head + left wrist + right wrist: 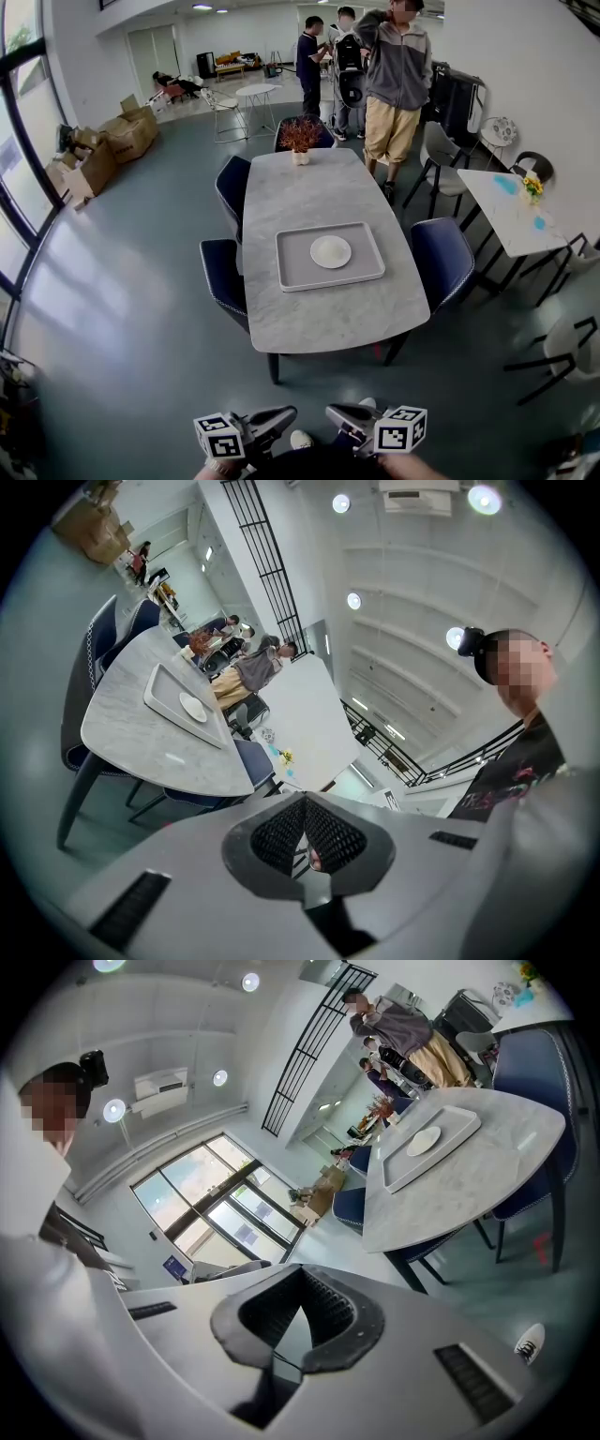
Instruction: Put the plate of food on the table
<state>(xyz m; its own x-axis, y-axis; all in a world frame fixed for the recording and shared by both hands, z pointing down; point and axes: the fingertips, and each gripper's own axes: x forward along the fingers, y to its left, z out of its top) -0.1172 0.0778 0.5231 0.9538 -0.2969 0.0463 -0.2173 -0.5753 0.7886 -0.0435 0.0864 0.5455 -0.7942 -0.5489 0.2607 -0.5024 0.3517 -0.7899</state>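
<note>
Grey marble makes up the table (323,323) top, and on it sits a pale grey tray (289,274) with the white plate (330,251) lying flat near its middle. From here I cannot make out any food on it. So the plate rests on the table by way of the tray, which fits either a plate due to be lifted out onto the bare marble or one already set down for good. I stand off the near end of the table, well apart from it, with both tools held low by my body. My left gripper (304,801) has its ribbed pads closed tip to tip with nothing between them, and my right gripper (300,1275) is the same, tips together and empty. If the plate is to be handled at all, I judge its thin, low rim to be the hard part. The jaws would have to spread, come in low and level over the tray's raised lip, and bite the rim squarely so the plate does not tip and shed what it carries. The blue chairs (442,255) crowd the table's long sides, so the open near end looks like my cleanest line in. The potted plant (300,141) at the far end stands well clear of the tray.
</note>
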